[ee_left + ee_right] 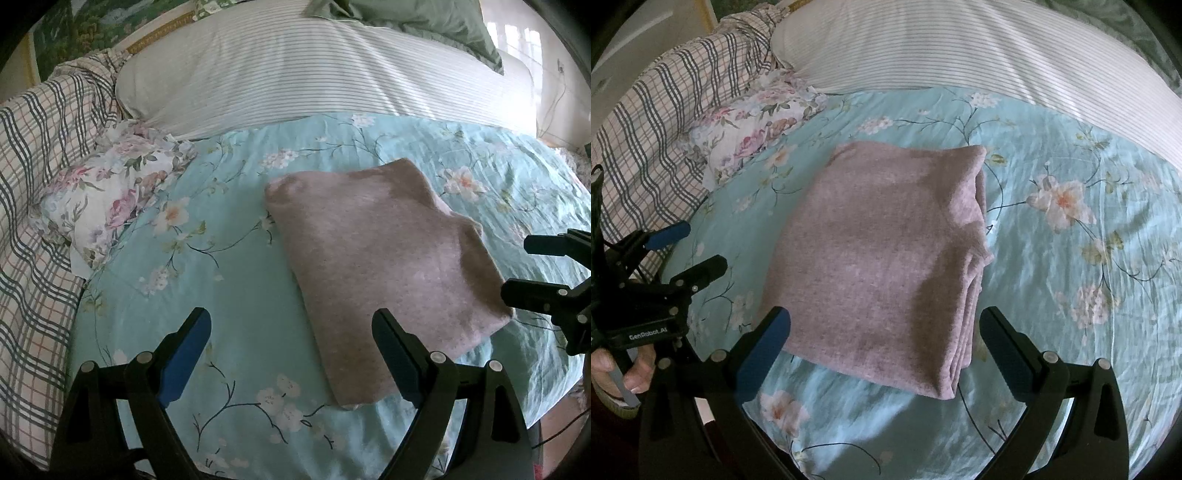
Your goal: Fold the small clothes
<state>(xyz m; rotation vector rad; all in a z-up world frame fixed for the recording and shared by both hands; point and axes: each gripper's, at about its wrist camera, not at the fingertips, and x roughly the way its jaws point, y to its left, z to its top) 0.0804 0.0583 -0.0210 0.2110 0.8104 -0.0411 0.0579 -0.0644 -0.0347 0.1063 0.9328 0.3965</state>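
Presently, a pink garment (882, 262) is being shown folded into a thick rectangle, lying flat on the floral sheet (1071, 288). Its stacked layers are being shown along its right edge in the right wrist view. Nothing is being held by either tool.

The left gripper (291, 347) is being held low over the sheet with its jaws spread wide and empty; the near left corner of the garment is being framed between them, and whether the right finger (397, 354) is touching the cloth cannot be told. In the right wrist view this same gripper (685, 247) is being seen at the left edge, well left of the garment, with a hand (624, 373) wrapped round its grip.

The right gripper (882, 350) is likewise being held with jaws wide apart and gripping nothing, the near edge of the garment lying between the blue pads (764, 350). From the left wrist view it (517, 269) is being seen at the right edge, its lower finger just beside the garment's right corner.

Farther off, a striped pillow (295, 81) is lying across the far side, a plaid cover (40, 184) is bunched at the left, and a rose-print cloth (110, 195) is crumpled just beside it.
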